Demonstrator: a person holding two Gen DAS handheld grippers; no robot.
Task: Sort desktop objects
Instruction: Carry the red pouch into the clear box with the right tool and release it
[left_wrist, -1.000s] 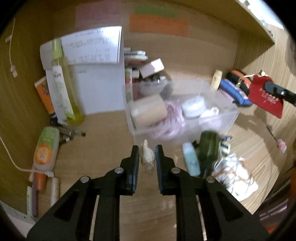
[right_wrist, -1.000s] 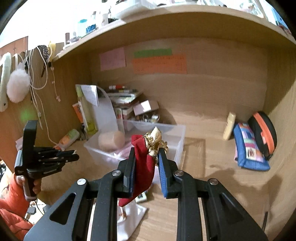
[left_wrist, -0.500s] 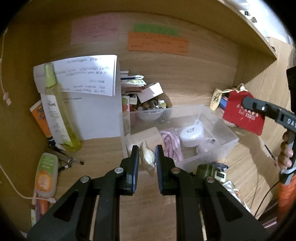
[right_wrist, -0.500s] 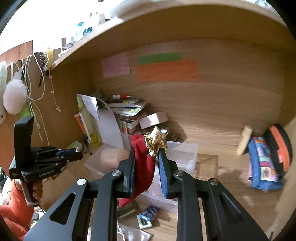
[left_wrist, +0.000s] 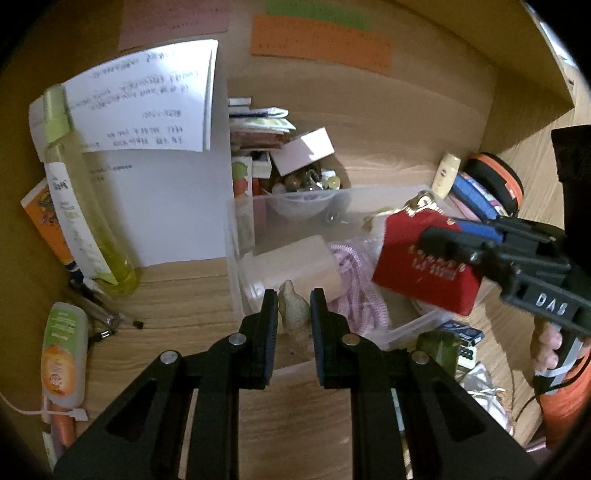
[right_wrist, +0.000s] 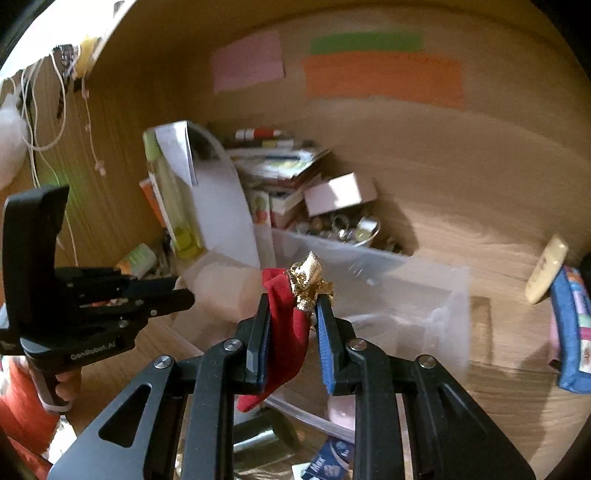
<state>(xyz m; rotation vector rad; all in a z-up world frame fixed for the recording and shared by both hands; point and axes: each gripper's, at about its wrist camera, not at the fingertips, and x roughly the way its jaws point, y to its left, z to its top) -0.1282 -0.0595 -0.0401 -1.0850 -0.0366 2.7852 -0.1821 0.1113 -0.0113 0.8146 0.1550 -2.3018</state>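
Left gripper (left_wrist: 293, 301) is clamping a small cream figurine (left_wrist: 294, 314) over the near rim of the clear plastic bin (left_wrist: 369, 192), jaws nearly closed. Right gripper (right_wrist: 291, 306) is pinching a red pouch (left_wrist: 424, 266) with gold trim, hanging above the bin's right half. Bin interior is crowded at left and more open toward its right wall. Since the earlier frames both grippers have been advancing over the bin, grips unchanged

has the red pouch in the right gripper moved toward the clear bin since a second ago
Yes. In the left wrist view the red pouch, held in the right gripper, has come in from the right and now hangs over the clear bin.
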